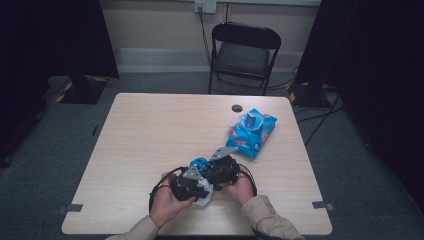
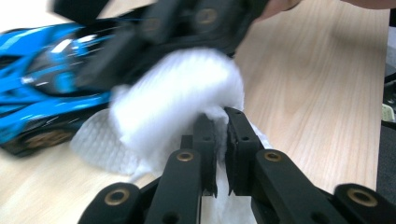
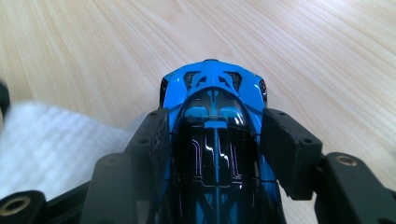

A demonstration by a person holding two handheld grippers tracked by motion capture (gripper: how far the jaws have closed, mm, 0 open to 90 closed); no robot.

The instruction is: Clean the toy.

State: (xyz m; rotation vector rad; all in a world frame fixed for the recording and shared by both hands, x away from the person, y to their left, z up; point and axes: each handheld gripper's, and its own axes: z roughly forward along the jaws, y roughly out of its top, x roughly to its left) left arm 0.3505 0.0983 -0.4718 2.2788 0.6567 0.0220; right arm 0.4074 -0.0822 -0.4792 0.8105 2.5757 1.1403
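Note:
A blue and black toy car sits between the jaws of my right gripper, which is shut on its sides. In the left gripper view the same car lies at the left, with the right gripper's black body above it. My left gripper is shut on a white wipe, bunched up against the car's side. In the high view both grippers, the left gripper and the right gripper, meet near the table's front edge, with the car between them.
A blue wipes packet lies on the table's right half, its flap open. A small dark disc rests near the far edge. A black folding chair stands beyond the wooden table.

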